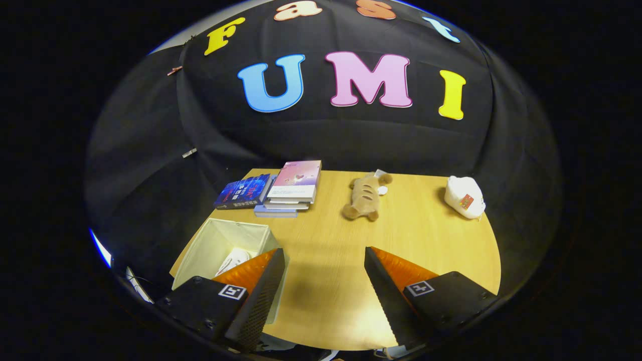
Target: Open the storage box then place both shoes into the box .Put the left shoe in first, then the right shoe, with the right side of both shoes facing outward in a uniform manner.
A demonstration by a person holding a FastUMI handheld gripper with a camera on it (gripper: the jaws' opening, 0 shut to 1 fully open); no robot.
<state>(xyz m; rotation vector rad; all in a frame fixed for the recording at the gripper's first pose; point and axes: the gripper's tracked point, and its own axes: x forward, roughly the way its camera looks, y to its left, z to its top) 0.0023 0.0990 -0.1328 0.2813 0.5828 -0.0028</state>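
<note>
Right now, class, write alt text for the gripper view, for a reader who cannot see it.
The hand-held gripper hangs open over a wooden table, nothing between its fingers. Beside one finger stands an open cream storage box with a white shoe inside; beyond lie stacked books, a brown plush toy and a white plush toy.

Left finger (pixel 258 296) hides the box (pixel 220 240) corner — shoe (pixel 233 260) half-covered.
</note>
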